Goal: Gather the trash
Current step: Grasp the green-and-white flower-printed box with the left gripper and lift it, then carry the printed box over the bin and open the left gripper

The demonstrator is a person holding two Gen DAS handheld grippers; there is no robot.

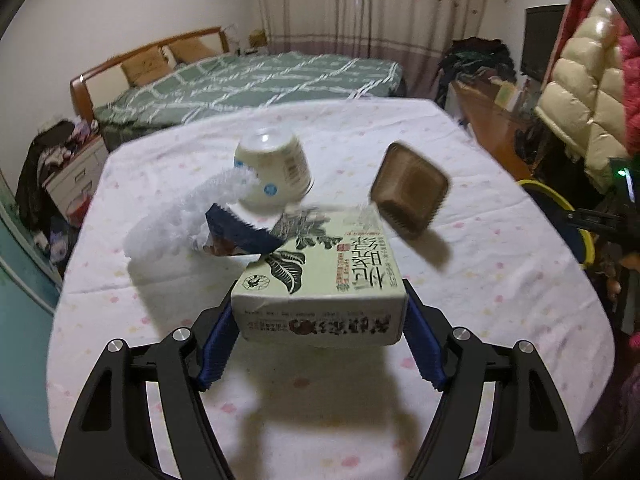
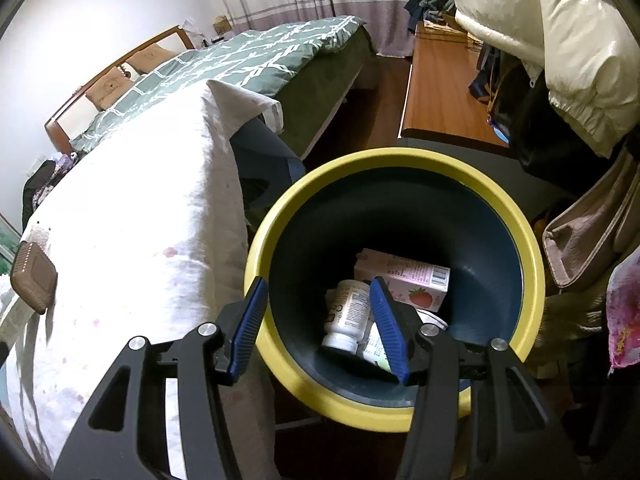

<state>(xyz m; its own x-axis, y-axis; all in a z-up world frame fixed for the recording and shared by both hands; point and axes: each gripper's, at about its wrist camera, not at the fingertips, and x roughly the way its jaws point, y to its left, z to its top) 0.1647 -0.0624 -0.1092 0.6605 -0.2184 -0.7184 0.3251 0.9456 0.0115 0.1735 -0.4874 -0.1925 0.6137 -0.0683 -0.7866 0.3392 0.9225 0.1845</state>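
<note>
The left gripper (image 1: 320, 312) squeezes a flat cardboard box (image 1: 320, 280). The right gripper (image 2: 320, 328) is wide open and holds nothing, above a round yellow-rimmed bin (image 2: 400, 404).

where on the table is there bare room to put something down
Bare cloth lies right of the box, below the brown tray, and along the far edge behind the cup. The left-centre is crowded: cup, white wrapper and dark packet bunch at the box's far end.

Bedroom, green checked bed (image 1: 248, 84), wooden headboard (image 1: 148, 60), pale curtains (image 1: 360, 4), white wall (image 1: 120, 4), wooden desk (image 2: 444, 92)
</note>
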